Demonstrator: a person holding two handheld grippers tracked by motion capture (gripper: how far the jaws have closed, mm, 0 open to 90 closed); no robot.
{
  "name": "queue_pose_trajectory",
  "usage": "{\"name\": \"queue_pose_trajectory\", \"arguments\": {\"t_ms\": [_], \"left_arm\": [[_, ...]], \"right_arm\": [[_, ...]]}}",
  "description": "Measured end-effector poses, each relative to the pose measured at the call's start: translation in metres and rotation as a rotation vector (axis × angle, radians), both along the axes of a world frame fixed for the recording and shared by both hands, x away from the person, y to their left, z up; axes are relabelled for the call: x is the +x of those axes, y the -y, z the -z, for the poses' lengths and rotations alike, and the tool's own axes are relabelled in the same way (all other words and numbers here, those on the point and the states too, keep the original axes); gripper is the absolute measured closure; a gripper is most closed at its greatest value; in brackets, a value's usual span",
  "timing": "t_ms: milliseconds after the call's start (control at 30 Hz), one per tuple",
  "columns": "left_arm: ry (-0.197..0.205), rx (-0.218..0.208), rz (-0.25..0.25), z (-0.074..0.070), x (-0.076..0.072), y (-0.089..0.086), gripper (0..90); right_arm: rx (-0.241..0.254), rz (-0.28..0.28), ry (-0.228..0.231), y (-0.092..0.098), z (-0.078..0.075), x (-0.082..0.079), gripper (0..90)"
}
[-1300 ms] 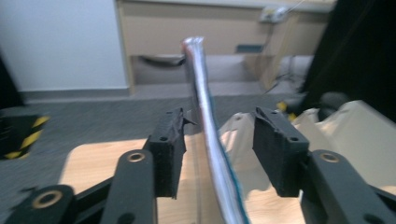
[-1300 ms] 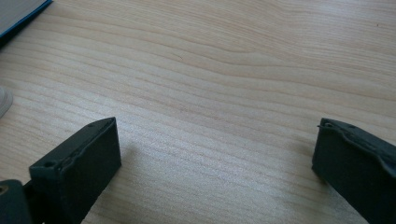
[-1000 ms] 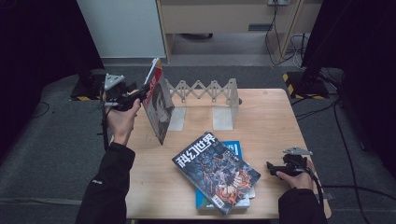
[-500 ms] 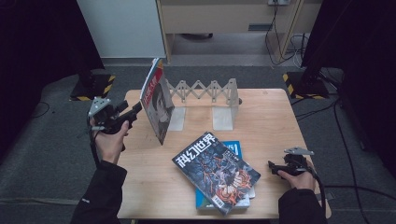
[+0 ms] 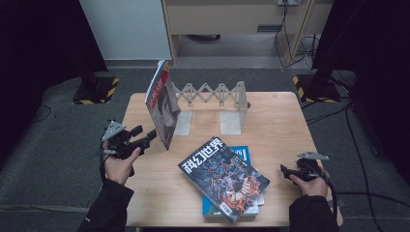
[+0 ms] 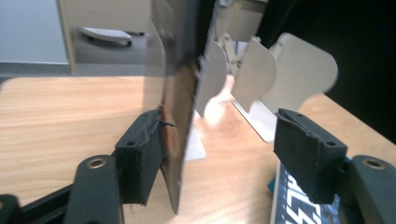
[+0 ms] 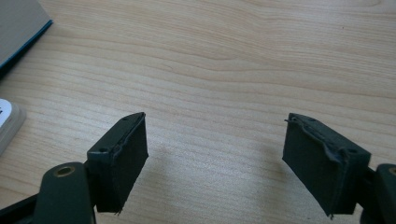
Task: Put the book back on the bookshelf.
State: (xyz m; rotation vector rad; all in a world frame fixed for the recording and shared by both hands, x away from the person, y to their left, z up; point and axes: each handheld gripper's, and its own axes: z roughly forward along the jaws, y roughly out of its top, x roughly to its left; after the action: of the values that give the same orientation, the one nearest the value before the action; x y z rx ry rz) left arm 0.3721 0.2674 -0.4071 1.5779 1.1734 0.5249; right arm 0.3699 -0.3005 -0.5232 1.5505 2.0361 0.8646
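Now the left gripper (image 5: 153, 135) has just been opening its jaws; the upright magazine (image 6: 180, 112) stands between them, brushing one pad beside the bookend rack (image 5: 212, 101). Right gripper (image 7: 215, 158): jaws apart, just been closing, nothing between, above the desk (image 5: 275, 121).

Table evenly lit, surroundings dark; left gripper view blurred; soft shadows.

The left gripper (image 5: 151, 136) has just been opening its jaws wide, & the right gripper (image 5: 284, 171) has been closing partway, nothing betw. its jaws.
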Motion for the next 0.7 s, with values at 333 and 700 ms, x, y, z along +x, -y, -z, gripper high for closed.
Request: {"name": "queue_pose_trajectory", "arguments": {"t_ms": [333,700], "left_arm": [[-0.065,0.019,0.044,0.024,-0.004,0.018,31.2],[-0.113,0.03,0.126,0.056,-0.005,0.039,27.4]], "right_arm": [[0.029,-0.02,0.027,-0.006,-0.007,-0.006,23.7],[0.08,-0.054,0.086,-0.015,-0.023,-0.014,27.7]]}}
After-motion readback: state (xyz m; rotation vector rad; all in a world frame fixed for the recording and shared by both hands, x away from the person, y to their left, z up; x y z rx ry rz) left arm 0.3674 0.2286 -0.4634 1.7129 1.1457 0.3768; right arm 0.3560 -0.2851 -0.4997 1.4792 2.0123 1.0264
